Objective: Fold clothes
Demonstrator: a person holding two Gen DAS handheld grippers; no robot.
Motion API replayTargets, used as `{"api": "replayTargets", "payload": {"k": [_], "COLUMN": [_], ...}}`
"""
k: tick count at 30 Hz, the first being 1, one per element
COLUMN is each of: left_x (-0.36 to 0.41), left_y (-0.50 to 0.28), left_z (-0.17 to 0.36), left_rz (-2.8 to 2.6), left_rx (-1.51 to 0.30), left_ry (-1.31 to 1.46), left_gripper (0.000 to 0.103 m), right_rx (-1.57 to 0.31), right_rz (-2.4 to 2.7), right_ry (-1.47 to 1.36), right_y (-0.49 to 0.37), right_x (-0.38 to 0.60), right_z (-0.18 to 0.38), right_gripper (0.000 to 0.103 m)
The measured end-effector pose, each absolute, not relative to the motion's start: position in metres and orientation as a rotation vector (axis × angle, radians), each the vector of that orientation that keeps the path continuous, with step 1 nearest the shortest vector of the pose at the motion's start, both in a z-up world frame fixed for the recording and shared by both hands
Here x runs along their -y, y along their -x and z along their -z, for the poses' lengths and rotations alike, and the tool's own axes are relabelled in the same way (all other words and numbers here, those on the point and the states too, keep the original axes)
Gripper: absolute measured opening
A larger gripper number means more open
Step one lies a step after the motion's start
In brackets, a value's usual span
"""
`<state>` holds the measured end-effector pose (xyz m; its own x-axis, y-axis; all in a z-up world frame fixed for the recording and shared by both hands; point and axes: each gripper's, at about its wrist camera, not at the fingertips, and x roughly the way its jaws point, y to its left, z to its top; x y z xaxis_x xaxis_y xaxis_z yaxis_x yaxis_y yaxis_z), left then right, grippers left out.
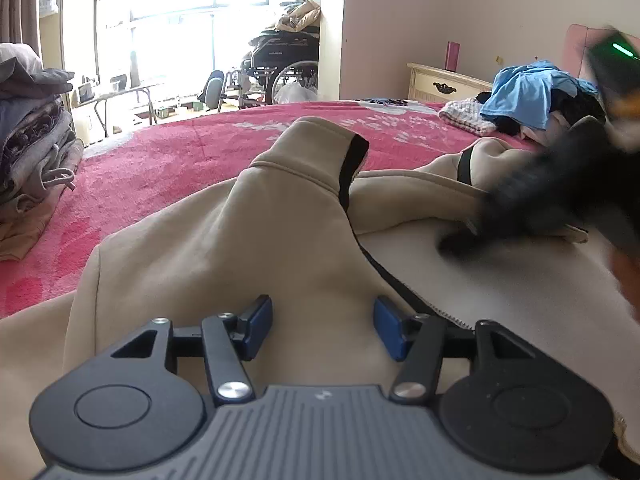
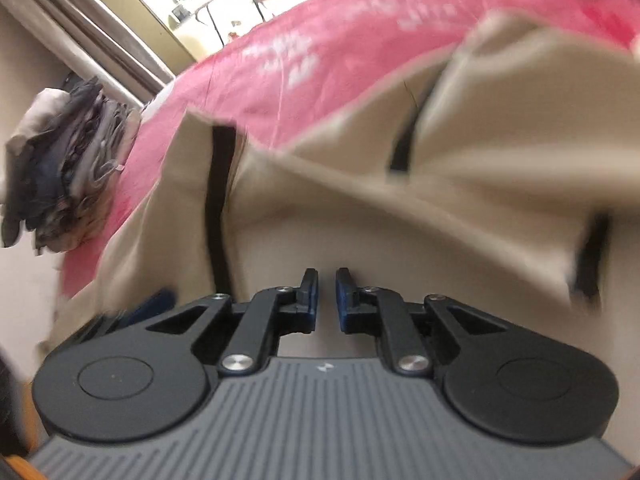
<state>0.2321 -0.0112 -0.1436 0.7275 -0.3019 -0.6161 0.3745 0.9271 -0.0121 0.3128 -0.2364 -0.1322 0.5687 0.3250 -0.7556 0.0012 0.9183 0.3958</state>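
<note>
- Our left gripper (image 1: 323,328), jaws spread, hovers over the beige zip jacket (image 1: 240,240), whose zipper (image 1: 400,284) runs just right.
- Our right gripper (image 2: 327,296), nearly clenched, holds nothing we can see.

A pink patterned blanket (image 1: 168,168) covers the bed across the middle of the frame. A black folded wheelchair (image 1: 280,68) stands by the bright window at upper centre, a small folding table (image 1: 116,98) to its left. At upper right, a cream carved wooden nightstand (image 1: 444,82) carries a dark pink upright box (image 1: 453,56).
</note>
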Motion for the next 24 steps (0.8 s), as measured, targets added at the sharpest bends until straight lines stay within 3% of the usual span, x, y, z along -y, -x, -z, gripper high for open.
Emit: {"api": "replayTargets", "payload": {"k": [6, 12, 20, 24], "left_x": [0.011, 0.014, 0.015, 0.015], "left_y": [-0.230, -0.231, -0.229, -0.228], "left_z": [0.147, 0.148, 0.149, 0.149], "left_rz": [0.377, 0.373, 0.373, 0.373], "left_rx": [-0.639, -0.636, -0.632, -0.629], "left_ry": [-0.115, -0.131, -0.129, -0.130], "left_gripper": [0.058, 0.058, 0.059, 0.059], "right_rx": [-0.778, -0.868, -0.894, -0.925], "right_rz": [-0.151, -0.227, -0.359, -0.403], "right_ry": [-0.251, -0.396, -0.330, -0.225], "right_y": [-0.393, -0.466, -0.418, -0.418], "right_x": [0.221, 0.234, 0.225, 0.198], "right_z": [0.109, 0.126, 0.085, 0.095], "right_gripper": [0.008, 0.007, 0.019, 0.021]}}
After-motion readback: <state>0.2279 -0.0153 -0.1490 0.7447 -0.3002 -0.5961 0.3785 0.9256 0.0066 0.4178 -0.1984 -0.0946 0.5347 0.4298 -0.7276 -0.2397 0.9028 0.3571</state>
